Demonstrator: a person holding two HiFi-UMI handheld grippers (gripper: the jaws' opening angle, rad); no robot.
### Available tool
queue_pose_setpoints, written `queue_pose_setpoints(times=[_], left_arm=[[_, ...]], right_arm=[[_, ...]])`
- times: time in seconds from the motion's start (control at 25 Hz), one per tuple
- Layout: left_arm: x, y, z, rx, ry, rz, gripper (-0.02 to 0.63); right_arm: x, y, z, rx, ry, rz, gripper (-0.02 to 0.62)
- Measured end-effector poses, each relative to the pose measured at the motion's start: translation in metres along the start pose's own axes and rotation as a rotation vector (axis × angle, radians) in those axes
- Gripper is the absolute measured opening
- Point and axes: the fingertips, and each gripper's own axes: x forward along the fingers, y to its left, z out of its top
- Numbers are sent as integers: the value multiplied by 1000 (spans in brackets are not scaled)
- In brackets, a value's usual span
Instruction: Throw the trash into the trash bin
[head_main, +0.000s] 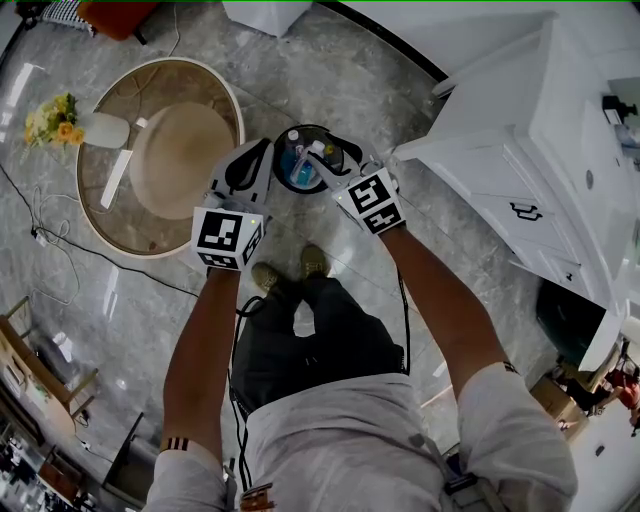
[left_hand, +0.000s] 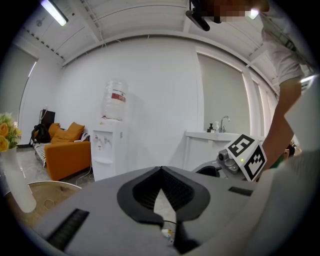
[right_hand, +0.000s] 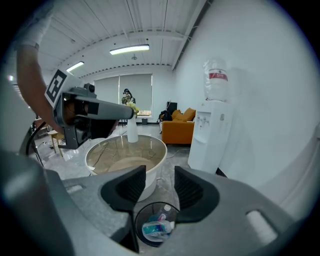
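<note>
A black round trash bin (head_main: 316, 128) stands on the marble floor in front of the person's feet. Inside lie a blue pack (head_main: 303, 172) and a small clear bottle. In the right gripper view the bin (right_hand: 157, 204) sits directly below the jaws, with the blue pack (right_hand: 155, 229) in it. My right gripper (right_hand: 160, 177) is open above the bin with nothing between its pads. My left gripper (left_hand: 161, 170) is level at the bin's left side; its jaws meet at the tips and hold nothing. The head view has the left gripper (head_main: 266, 152) and right gripper (head_main: 335, 168) flanking the bin.
A round glass-topped table (head_main: 85, 200) with a white vase of yellow flowers (head_main: 55, 120) stands left of the bin. A white cabinet (head_main: 540, 150) is on the right. A water dispenser (left_hand: 107, 145) and an orange sofa (left_hand: 65, 150) stand by the wall. Cables run across the floor.
</note>
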Motion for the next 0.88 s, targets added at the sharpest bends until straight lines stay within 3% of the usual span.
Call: queue_pose_setpoints(times=[0.28,0.56,0.88], left_arm=[[-5,2,-2,-3,4,10,-2],[-20,7,12,-1,-19,29,-2],[-69,31,70,-8,-98,107,-2]], right_arm=[[-1,4,25,-32,-75,-15,0],[-4,23,63,-40,-158,24,0],[-17,61,158,-23,-311,107,0]])
